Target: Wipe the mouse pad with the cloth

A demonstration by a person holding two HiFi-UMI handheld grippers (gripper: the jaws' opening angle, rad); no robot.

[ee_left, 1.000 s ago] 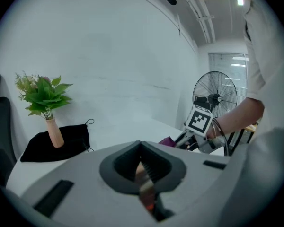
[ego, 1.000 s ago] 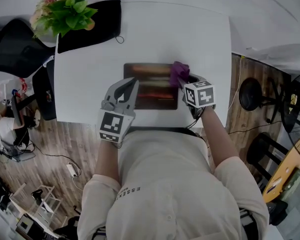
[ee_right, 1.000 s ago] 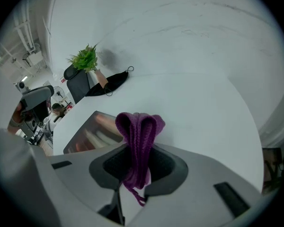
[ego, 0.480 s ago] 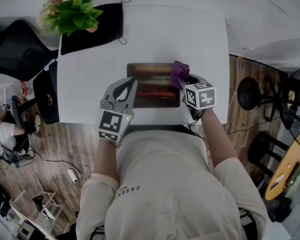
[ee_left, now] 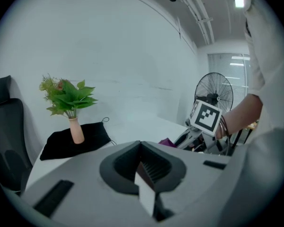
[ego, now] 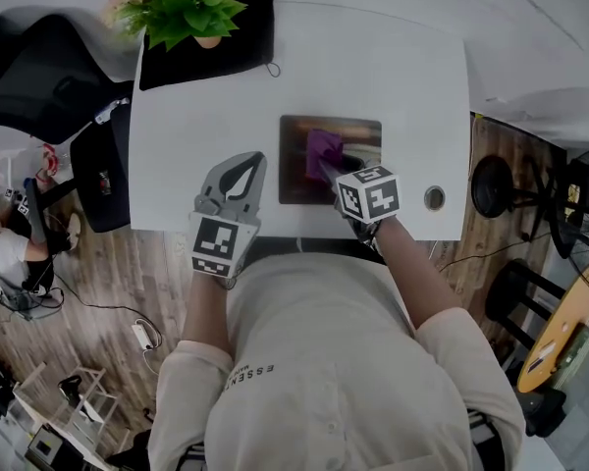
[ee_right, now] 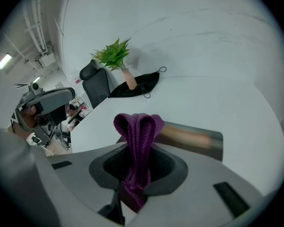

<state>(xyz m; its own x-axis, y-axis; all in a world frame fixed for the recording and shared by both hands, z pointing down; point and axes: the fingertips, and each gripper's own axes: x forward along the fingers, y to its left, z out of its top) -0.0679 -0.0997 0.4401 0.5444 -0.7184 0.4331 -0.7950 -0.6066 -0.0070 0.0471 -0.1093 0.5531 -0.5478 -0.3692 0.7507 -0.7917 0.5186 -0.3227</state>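
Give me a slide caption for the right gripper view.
Right gripper shut on a purple cloth, mouse pad just ahead on the white table.

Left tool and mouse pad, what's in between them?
Only bare white table lies between the left tool and the mouse pad; the head view shows it.

Looking steeply down from head height over the white table (ego: 393, 57). Riding low behind either pair of jaws, facing the far wall (ee_left: 109, 56). Sharing the vased plant (ego: 191, 8) across all three, the mouse pad (ee_right: 194, 138) between head and right gripper views
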